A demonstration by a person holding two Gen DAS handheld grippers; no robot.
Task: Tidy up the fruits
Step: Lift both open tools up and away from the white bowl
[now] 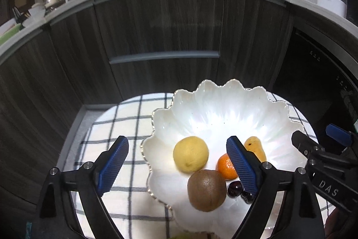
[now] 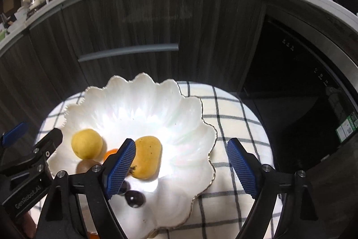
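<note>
The scalloped bowl [image 1: 223,104] looks glossy and pearly, like glazed ceramic. It sits on a soft checked cloth [image 1: 125,118]. The kiwi [image 1: 207,189] is matt and fuzzy, the cherries [image 2: 134,198] shiny. Dark wood-grain cabinet fronts [image 1: 156,37] look matt.

My left gripper [image 1: 176,165] has a black frame with angular arms, round silver screws at the joints, and two blue pads with fine ribbing. My right gripper [image 2: 181,166] is built the same. Seen from the side, the left one carries white "GenRobot.AI" lettering; the right one shows white letters "DAS" and a blue tab.
</note>
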